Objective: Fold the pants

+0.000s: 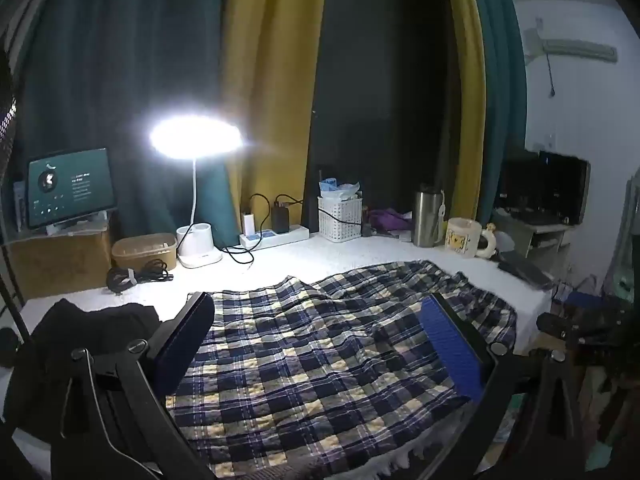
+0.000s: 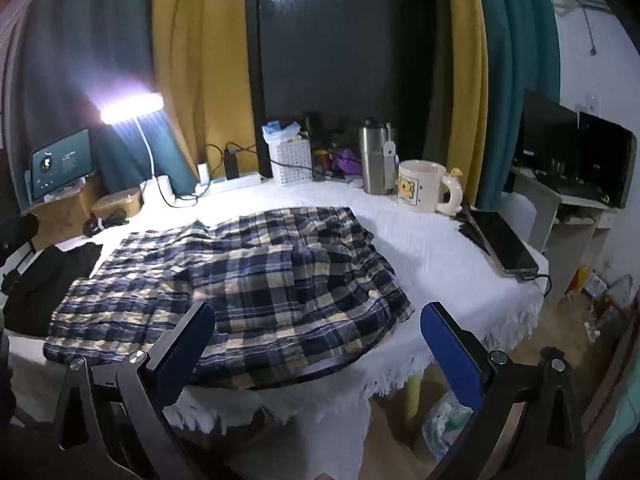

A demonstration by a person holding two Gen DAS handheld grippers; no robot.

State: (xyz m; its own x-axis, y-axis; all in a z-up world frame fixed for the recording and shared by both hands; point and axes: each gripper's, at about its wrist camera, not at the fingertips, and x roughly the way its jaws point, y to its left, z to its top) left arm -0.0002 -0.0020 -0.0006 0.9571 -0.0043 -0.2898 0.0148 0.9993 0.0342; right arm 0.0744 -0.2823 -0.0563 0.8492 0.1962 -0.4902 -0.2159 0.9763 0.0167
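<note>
Plaid pants (image 1: 320, 360) are spread flat on the white-covered desk (image 1: 360, 256). In the left wrist view they fill the space between and ahead of the left tool (image 1: 320, 344), and a black garment (image 1: 80, 332) is seen just beside its left finger. Only the right wrist view shows the desk's fringed near edge (image 2: 320, 400), the floor below it, and a phone (image 2: 504, 248) ahead and to the right. There the pants (image 2: 240, 280) lie ahead and leftward of the right tool (image 2: 316, 344), with bare cloth left open to the right. A lamp (image 1: 196, 140), a steel tumbler (image 1: 428, 216) and a mug (image 1: 464, 236) are ranged along the far edge. Both tools are held wide apart, gripping nothing; whether the pads touch the fabric cannot be told.
</note>
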